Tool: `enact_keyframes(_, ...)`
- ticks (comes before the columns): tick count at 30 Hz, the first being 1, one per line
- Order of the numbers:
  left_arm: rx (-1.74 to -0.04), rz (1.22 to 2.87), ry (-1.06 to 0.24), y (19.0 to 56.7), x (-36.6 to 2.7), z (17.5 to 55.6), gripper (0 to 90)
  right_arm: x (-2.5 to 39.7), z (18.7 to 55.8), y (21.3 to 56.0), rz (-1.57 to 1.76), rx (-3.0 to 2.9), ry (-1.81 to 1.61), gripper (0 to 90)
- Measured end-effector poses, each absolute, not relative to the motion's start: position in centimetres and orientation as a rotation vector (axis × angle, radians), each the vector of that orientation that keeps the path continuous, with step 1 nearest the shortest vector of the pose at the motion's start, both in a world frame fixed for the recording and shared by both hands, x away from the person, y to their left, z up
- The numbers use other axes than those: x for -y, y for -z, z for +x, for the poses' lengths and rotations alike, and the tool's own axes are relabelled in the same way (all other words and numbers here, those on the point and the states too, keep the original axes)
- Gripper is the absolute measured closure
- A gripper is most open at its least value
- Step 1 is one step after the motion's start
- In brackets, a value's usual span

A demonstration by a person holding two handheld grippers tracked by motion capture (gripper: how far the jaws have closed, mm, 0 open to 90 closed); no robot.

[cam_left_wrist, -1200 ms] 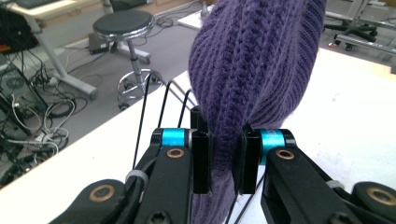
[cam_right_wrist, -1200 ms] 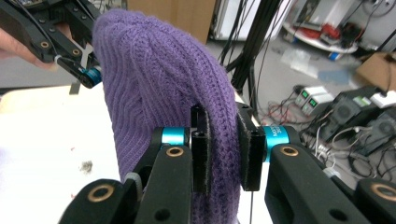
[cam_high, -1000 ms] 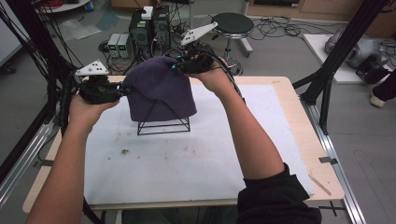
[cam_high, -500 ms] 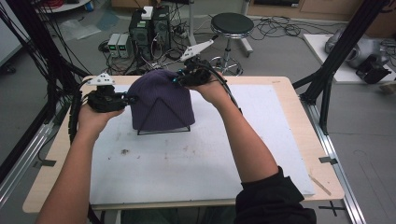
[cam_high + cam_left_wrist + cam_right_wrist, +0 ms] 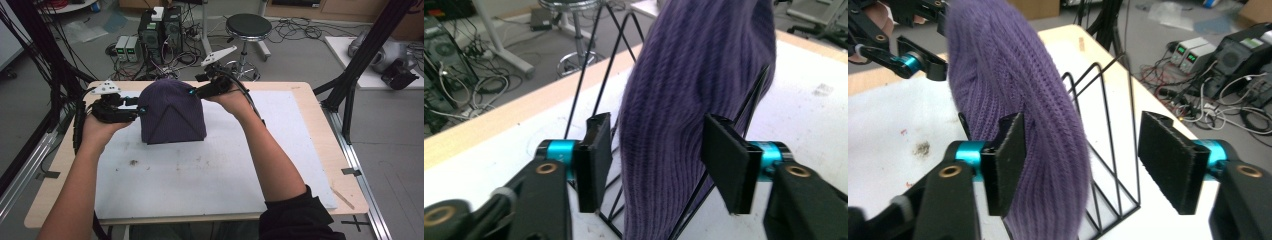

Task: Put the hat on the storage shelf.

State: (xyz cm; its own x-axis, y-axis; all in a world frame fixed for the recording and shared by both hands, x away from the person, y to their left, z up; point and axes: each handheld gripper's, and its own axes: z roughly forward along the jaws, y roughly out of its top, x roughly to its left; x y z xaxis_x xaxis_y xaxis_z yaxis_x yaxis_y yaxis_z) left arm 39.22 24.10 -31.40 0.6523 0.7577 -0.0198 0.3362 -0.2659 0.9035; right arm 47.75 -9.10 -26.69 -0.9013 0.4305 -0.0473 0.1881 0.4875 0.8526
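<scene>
Change since earlier: both grippers have dropped lower along the sides of the hat, and the purple knit now covers the rack down to the sheet, where before the wire base showed beneath the hem.
Left gripper: at 9 o'clock of the hat, jaws spread wide and released, a fold of knit and one wire lying between the pads without being pinched.
Hat position: purple ribbed knitted beanie sits pulled over a black wire triangular rack, at about 11 o'clock on the white table sheet, toward the far edge of the wooden table.
Right gripper: at 1 o'clock of the hat near its crown, jaws likewise parted and holding nothing; its near pad lies against the knit, the other stands well apart.
Risk, snagging: loose yarn may catch on a pad corner or a wire tip if a gripper pulls away sideways, dragging the hat askew.
Risk, tipping: the rack looks light; a push from one side alone would probably slide or topple it, hat included.
Risk, uneven hem: one side may ride up if only one hand tugs.
Writing: no brand, label or lettering readable on hat, rack or grippers.
</scene>
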Motion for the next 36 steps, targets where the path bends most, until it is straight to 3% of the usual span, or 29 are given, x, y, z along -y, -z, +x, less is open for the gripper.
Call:
enact_keyframes(6,-0.852,1.826,-0.577,30.0,-24.1,38.0,31.5,11.8,46.0,24.8,0.531,-2.392,-1.394,28.3)
enact_keyframes(19,-0.735,1.736,-0.601,27.5,-23.2,33.7,22.9,20.2,39.7,22.8,0.612,-2.24,-1.398,20.3)
enact_keyframes(28,-0.734,1.706,-0.597,28.8,-22.8,32.4,19.8,25.6,37.3,25.0,0.694,-2.163,-1.453,14.9)
enact_keyframes(36,-0.758,1.699,-0.591,30.0,-22.6,31.8,19.4,27.3,37.0,28.1,0.753,-2.157,-1.472,12.8)
